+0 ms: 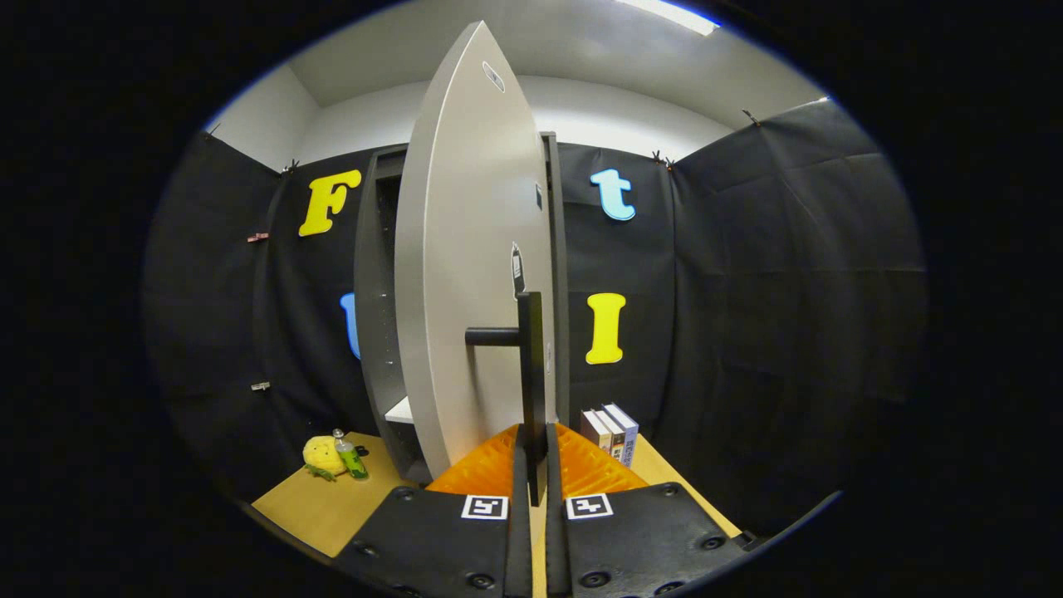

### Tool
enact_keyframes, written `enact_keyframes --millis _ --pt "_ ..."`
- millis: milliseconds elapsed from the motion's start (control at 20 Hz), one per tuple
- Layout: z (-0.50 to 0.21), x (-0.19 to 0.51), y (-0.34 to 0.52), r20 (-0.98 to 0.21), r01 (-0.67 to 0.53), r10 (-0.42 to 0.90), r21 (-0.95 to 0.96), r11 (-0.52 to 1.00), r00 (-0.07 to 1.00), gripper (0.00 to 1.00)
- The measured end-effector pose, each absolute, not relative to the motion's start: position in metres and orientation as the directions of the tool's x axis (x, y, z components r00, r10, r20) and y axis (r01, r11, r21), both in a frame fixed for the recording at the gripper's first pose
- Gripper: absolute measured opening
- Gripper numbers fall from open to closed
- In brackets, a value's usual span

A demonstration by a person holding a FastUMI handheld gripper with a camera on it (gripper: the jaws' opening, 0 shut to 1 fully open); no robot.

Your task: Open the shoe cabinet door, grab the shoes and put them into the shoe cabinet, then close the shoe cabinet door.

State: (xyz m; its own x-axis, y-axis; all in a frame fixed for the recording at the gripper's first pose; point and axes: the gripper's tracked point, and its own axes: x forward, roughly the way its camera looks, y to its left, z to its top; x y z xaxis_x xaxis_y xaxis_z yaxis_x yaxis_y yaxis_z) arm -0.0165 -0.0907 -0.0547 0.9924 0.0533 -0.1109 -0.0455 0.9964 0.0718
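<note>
Gripper view looks straight along the two fingers at the cabinet (378, 291), a tall dark unit standing on a wooden table (307, 507) against the black cloth wall. Its pale grey door (465, 249) is swung partly out toward the camera, so it is seen almost edge-on, and the dark inside with a light shelf (400, 409) shows in the gap to the left of it. A dark handle (531, 374) runs upright down the near edge of the door, with a short round post joining it to the door face on the left. The gripper (536, 473) is drawn in narrow, and the lower end of the handle sits between the fingertips, with both fingers pressed against its sides; each finger carries a small square marker near its base. On the table left of the cabinet lie a yellow plush toy (322, 455) and a small green bottle (350, 455), just beside each other. To the right of the cabinet, beyond the fingers, a few books (610, 432) stand upright in a row. The shoes cannot be made out. A ceiling light (664, 15) glows above the white upper wall.
</note>
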Motion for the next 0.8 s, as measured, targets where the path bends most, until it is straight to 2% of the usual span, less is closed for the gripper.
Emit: enact_keyframes --millis 100,250,650,800 --pt "-0.052 -0.016 -0.113 -0.099 -0.029 0.035 0.063 0.998 0.994 0.11" --pt "-0.051 -0.02 -0.155 -0.095 0.022 -0.014 0.085 0.996 0.995 0.05" --pt "-0.026 -0.063 -0.2 -0.031 0.126 -0.124 0.079 0.989 0.992 0.06" --pt "0.0 -0.081 -0.184 0.02 0.112 -0.114 0.097 0.989 0.993 0.14"
